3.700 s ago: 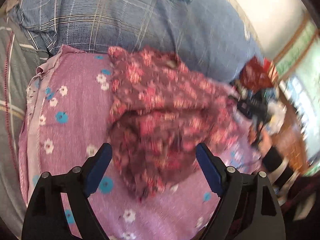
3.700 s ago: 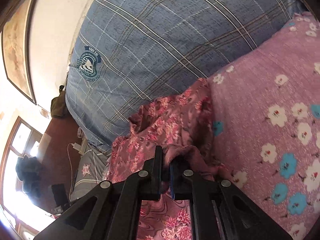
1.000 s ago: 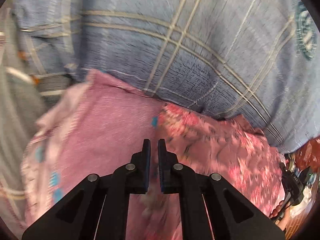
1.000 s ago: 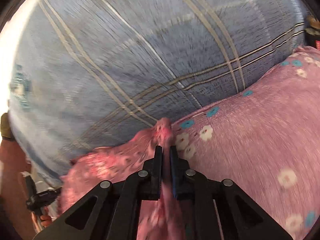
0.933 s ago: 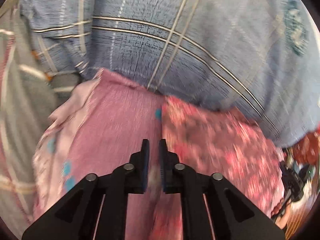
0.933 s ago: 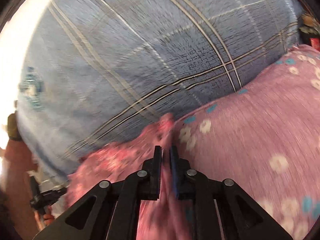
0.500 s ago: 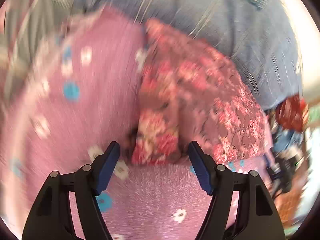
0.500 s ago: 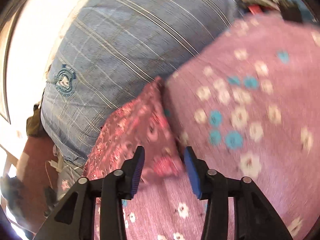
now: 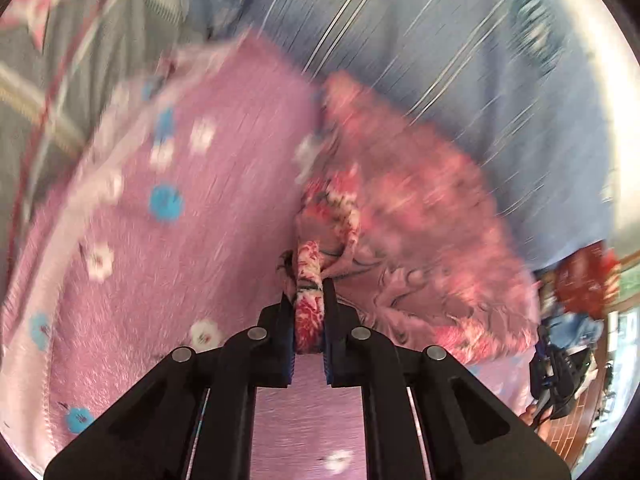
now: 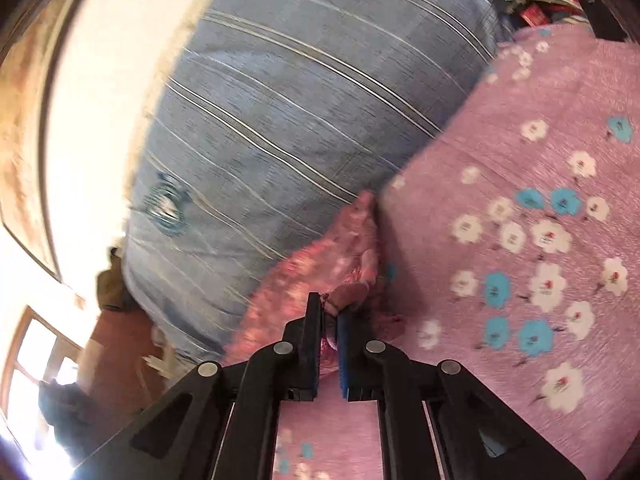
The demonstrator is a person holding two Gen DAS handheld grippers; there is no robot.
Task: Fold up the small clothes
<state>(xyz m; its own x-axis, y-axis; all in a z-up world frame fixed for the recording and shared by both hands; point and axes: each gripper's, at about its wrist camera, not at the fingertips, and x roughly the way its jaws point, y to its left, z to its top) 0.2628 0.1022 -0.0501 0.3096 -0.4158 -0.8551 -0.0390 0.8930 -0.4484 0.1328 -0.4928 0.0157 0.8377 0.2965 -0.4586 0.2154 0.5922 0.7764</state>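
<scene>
Floral garment (image 9: 420, 216) edge pinched between closing left gripper (image 9: 308, 300) jaws.

We see soft matt cloth throughout: the flowered garment (image 9: 420, 216), thin and crumpled; the pink bedspread (image 9: 224, 248), finely ribbed; the blue checked pillow (image 10: 304, 120), coarsely woven. Our tongs (image 9: 308, 300) look like matt black plastic with metal rivets.

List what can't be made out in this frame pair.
- Left wrist view: red floral garment, motion-blurred; fold state unclear.
- Left wrist view: dark clutter, cut by the edge.
- Right wrist view: blue plaid pillow's emblem, blurred.
- Right wrist view: garment, mostly behind the right gripper.
</scene>
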